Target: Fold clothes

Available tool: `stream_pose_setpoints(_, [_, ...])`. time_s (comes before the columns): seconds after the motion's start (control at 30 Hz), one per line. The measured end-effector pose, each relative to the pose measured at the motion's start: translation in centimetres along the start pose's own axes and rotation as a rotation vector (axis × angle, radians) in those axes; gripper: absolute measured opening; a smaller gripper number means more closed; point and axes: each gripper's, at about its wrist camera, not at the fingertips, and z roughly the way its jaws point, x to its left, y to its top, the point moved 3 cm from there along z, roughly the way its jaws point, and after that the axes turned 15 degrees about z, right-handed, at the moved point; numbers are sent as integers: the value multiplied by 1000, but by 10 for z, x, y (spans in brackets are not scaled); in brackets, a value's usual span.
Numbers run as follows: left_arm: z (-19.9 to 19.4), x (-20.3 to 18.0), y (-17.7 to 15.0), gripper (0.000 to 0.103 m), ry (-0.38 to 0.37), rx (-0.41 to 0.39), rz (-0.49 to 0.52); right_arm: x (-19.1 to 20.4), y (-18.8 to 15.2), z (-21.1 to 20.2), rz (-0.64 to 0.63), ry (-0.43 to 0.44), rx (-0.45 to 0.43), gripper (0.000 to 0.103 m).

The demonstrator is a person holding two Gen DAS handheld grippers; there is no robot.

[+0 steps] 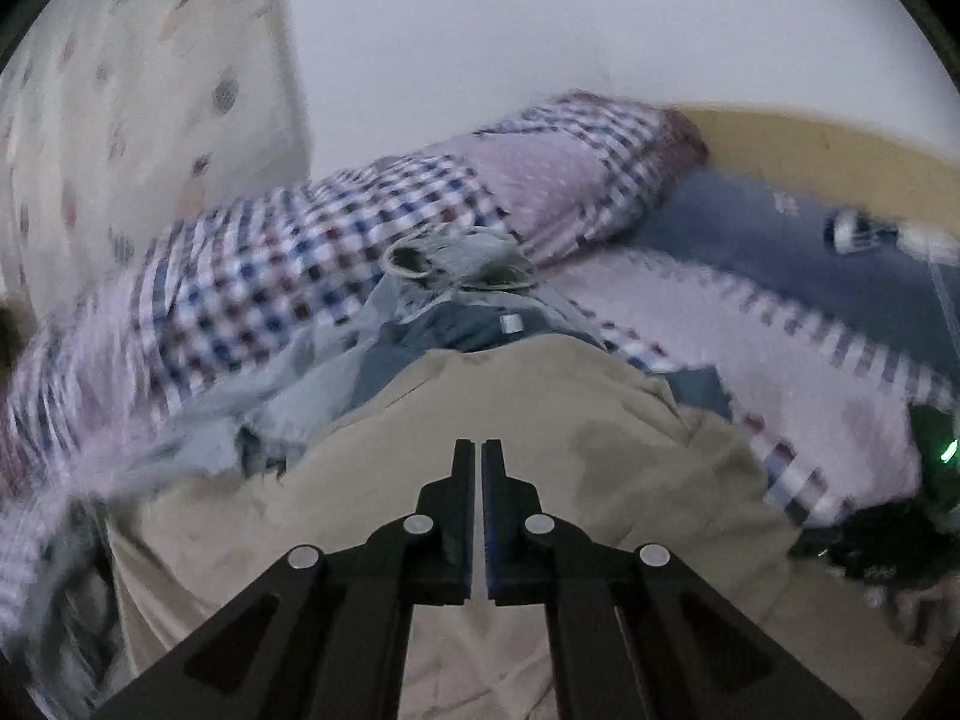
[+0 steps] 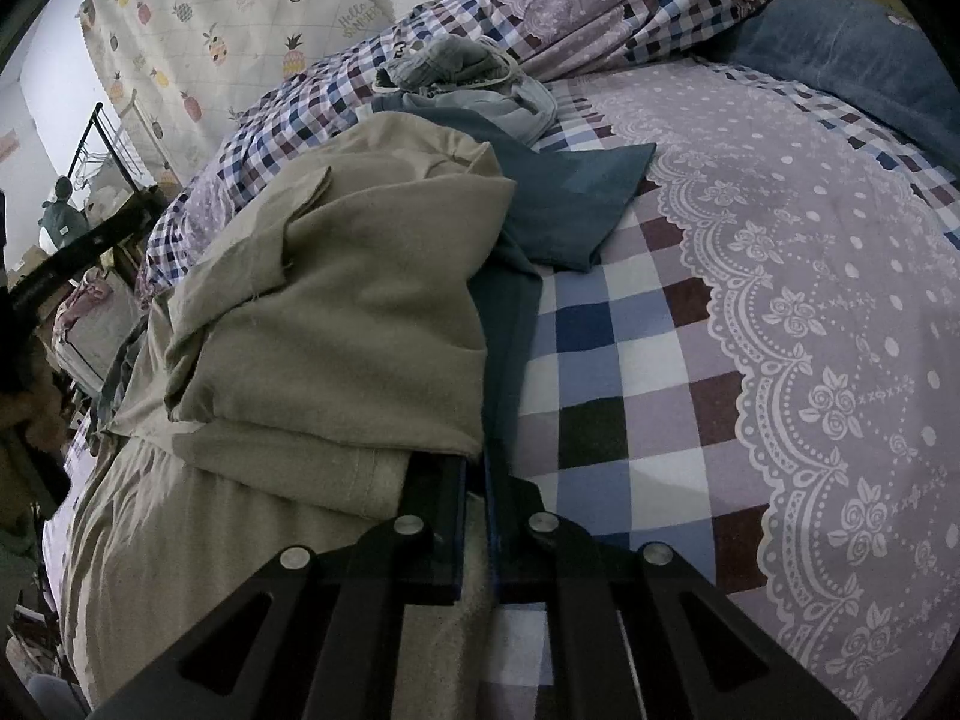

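Khaki garment (image 2: 336,324) atop teal cloth (image 2: 570,204) on checked quilt (image 2: 630,360), right tool (image 2: 477,468) pinching its edge, left tool (image 1: 478,450) clenched empty.

Right claw (image 2: 477,468) on khaki garment (image 2: 336,312)

right gripper (image 2: 475,468) tips: I can't see them, buried under khaki garment (image 2: 336,312)
checked quilt (image 1: 252,276): motion-blurred
headboard objects (image 1: 858,231): smeared, can't identify

You have a khaki garment (image 2: 336,312) bunched in loose folds on the bed, lying over a dark teal garment (image 2: 564,204). Beyond them a pale blue-grey garment (image 2: 480,102) sits crumpled.
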Motion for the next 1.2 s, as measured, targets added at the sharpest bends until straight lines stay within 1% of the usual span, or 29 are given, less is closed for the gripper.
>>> stream_pose_setpoints(0.03, [-1,-1,-3,2,-4,11,28,0,0,0,-2,-3,0,4])
stream_pose_setpoints(0.07, [-1,-10,-4,3,-14,19,80,0,0,0,-4,-5,0,4])
stream_pose_setpoints(0.1, [0,-23,-4,9,-37,25,135,0,0,0,-5,-6,0,4])
stream_pose_setpoints(0.13, [1,-39,-3,20,-60,25,182,0,-1,1,-6,-7,0,4])
stream_pose_setpoints(0.17, [2,-56,0,29,-83,22,229,0,-1,1,-7,-8,0,4])
stream_pose_setpoints(0.2, [3,-71,2,49,-103,13,265,0,0,1,-7,-8,-1,4])
stream_pose_setpoints(0.23, [4,-86,5,61,-117,-1,302,0,0,1,-7,-9,-1,4])
stream_pose_setpoints(0.27, [5,-101,8,63,-130,-16,341,0,0,1,-7,-9,-1,4])
stream_pose_setpoints(0.37, [18,-139,14,63,-133,-9,440,0,0,1,-5,-8,-1,4])
stream_pose_setpoints(0.47, [36,-157,15,62,-126,32,487,0,0,1,-3,-5,0,4])
stream_pose_setpoints(0.5, [44,-159,14,56,-118,49,495,0,1,1,-1,-3,1,4])
stream_pose_setpoints(0.53, [51,-161,13,40,-107,66,502,-1,1,1,1,-1,1,4])
stream_pose_setpoints(0.57, [58,-158,12,28,-94,87,496,-1,1,1,3,1,2,4])
stream_pose_setpoints(0.6, [65,-154,11,14,-81,110,484,-1,1,1,5,3,2,4])
stream_pose_setpoints(0.63, [68,-149,10,12,-83,116,456,-1,1,1,6,4,2,4])
stream_pose_setpoints(0.67, [65,-140,12,10,-92,101,410,-1,2,1,7,6,2,4])
stream_pose_setpoints(0.7, [62,-131,14,4,-85,84,365,-1,2,1,8,7,3,4])
stream_pose_setpoints(0.77, [52,-109,16,3,-70,56,279,-1,2,1,8,7,3,4])
stream_pose_setpoints(0.9, [30,-57,18,2,-63,-3,79,-1,1,1,5,5,2,4])
stream_pose_setpoints(0.93, [24,-40,17,2,-58,-15,15,-1,1,1,5,5,2,4])
stream_pose_setpoints(1.0, [14,-8,11,2,-52,-39,-98,-1,1,1,4,4,1,4])
stream_pose_setpoints(1.1, [2,39,-10,2,-33,-58,-269,-1,0,1,2,2,1,4])
stream_pose_setpoints(1.2, [-10,85,-41,2,-9,-82,-459,-1,0,1,1,1,1,4])
